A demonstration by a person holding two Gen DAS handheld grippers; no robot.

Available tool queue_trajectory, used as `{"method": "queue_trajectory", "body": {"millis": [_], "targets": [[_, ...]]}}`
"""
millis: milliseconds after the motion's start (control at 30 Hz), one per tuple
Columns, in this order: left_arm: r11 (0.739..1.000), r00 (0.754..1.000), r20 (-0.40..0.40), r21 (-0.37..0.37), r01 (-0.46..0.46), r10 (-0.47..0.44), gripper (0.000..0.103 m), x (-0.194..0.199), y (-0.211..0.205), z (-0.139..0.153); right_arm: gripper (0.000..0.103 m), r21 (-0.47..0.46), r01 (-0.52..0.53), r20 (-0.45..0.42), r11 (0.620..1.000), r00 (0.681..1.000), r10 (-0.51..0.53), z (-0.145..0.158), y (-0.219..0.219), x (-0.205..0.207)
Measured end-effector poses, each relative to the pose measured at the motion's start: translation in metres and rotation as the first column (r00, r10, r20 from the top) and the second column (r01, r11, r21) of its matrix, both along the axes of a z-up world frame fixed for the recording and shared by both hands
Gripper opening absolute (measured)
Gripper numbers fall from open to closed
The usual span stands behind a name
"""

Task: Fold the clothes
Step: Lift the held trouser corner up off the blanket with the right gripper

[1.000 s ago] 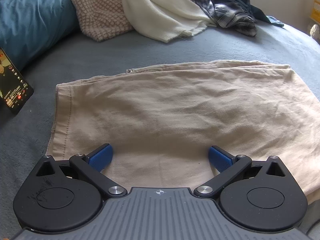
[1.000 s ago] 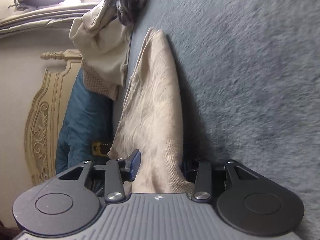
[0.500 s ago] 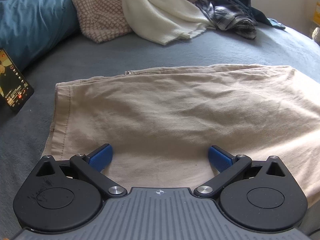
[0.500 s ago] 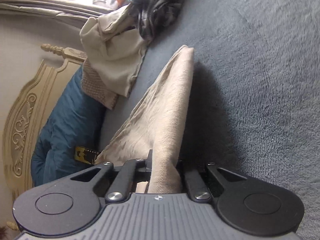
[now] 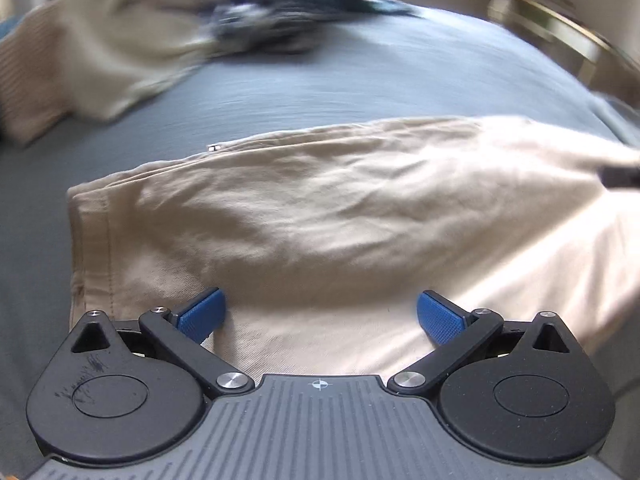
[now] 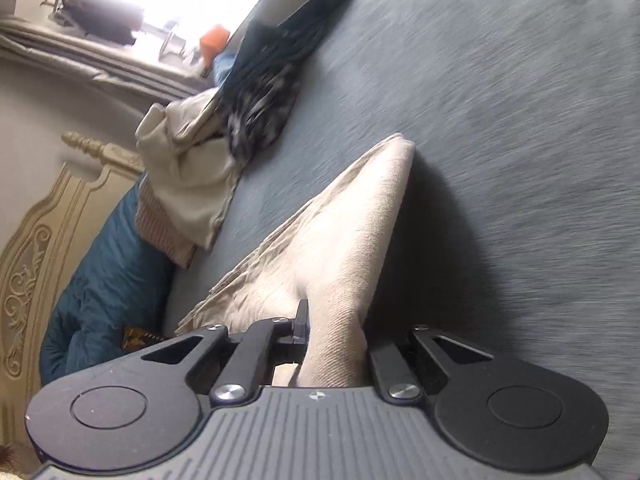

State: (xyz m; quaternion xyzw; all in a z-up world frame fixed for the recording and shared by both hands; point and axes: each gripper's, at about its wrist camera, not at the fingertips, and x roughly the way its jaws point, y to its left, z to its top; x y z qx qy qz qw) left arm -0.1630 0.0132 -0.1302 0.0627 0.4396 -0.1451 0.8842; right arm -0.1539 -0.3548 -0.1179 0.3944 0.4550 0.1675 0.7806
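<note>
Two hand-held grippers work a pair of beige trousers [image 5: 340, 216] spread on a grey-blue bedcover [image 5: 360, 68]. Since half a second ago the left view has swung right: the phone at 9 o'clock has dropped out of frame, the heap of unfolded clothes [image 5: 132, 40] at 11 o'clock has smeared into blur, and the trousers' far end at 3 o'clock is now raised off the bed. The left gripper [image 5: 320, 314] hovers over the near edge with its blue, ribbed fingertips [image 5: 202, 312] spread wide, gripping nothing. The right gripper [image 6: 336, 344] is clamped narrow on a bunched fold of the trousers [image 6: 340, 264], which rises in a cone toward 12 o'clock with its shadow on the cover at 2 o'clock; the fold leans further right than before. The cloth is a fine twill, creased, with a stitched hem at 9 o'clock in the left view. A carved cream headboard [image 6: 32, 260] and teal pillow [image 6: 108, 280] sit at 9 o'clock. No legible writing appears.
</note>
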Motion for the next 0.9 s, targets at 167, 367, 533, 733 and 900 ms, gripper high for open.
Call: {"method": "queue_trajectory", "body": {"millis": [167,367,533,733,900], "targets": [[0.997,0.998,0.012,0.050,0.066,-0.067,0.103,-0.006,-0.005,0.001,0.017,0.033,0.037,-0.126,0.999,0.991,-0.033,-0.039,-0.038,-0.019],[0.997,0.992,0.094,-0.006,0.080,-0.080,0.103,-0.002,0.013,0.032,0.032,0.073,0.085,-0.112,0.994,0.991,-0.077,-0.044,-0.060,-0.019],[0.985,0.987,0.088,-0.089,0.144,-0.137,0.103,0.028,-0.007,0.027,0.035,0.091,0.107,-0.112,0.990,0.989,-0.097,-0.048,-0.072,0.009],[0.973,0.974,0.084,-0.082,0.217,-0.210,0.102,0.036,-0.032,0.008,0.033,0.147,0.129,-0.141,0.981,0.984,-0.109,-0.070,-0.074,0.050],[0.967,0.963,0.103,-0.035,0.254,-0.249,0.103,0.030,-0.035,-0.002,0.010,0.000,0.081,-0.055,0.997,0.995,-0.081,-0.050,-0.052,0.053]]}}
